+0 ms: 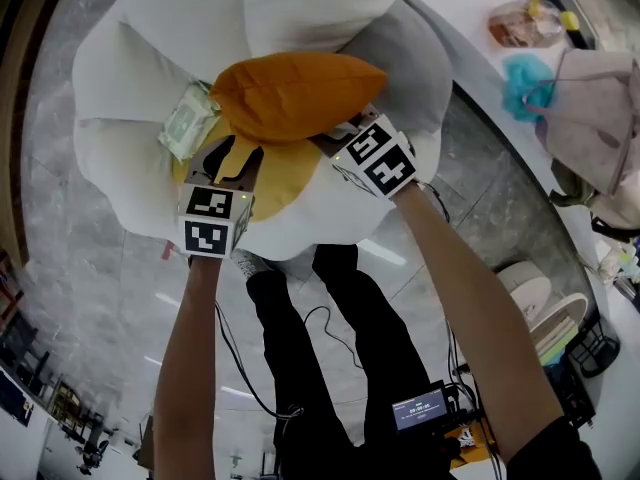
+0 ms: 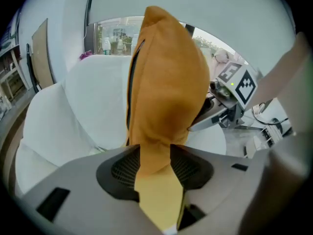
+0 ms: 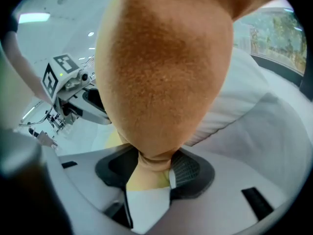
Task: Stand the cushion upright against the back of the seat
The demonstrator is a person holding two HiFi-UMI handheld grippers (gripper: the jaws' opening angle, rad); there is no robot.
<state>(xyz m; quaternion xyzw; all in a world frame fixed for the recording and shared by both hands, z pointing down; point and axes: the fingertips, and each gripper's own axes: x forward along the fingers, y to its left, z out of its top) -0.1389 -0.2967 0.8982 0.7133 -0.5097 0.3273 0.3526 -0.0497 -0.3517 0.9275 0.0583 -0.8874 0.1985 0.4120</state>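
An orange cushion (image 1: pixel 295 93) with a paler yellow underside is held over the seat of a white armchair (image 1: pixel 140 78), its long side level and its top near the backrest. My left gripper (image 1: pixel 230 160) is shut on the cushion's near left corner. My right gripper (image 1: pixel 345 136) is shut on the near right corner. In the left gripper view the cushion (image 2: pixel 166 82) rises edge-on from between the pads (image 2: pixel 127 168), with the right gripper's marker cube (image 2: pixel 238 81) beyond it. In the right gripper view its bulging orange face (image 3: pixel 161 72) fills the middle above the pinched corner.
A pale green-and-white packet (image 1: pixel 187 120) lies on the armchair's left side. A white counter (image 1: pixel 470 8) curves along the top right with a teal cloth (image 1: pixel 522 83) and bags. The person's legs (image 1: pixel 340 348), cables and a small screen (image 1: pixel 420 408) are below, on the marble floor.
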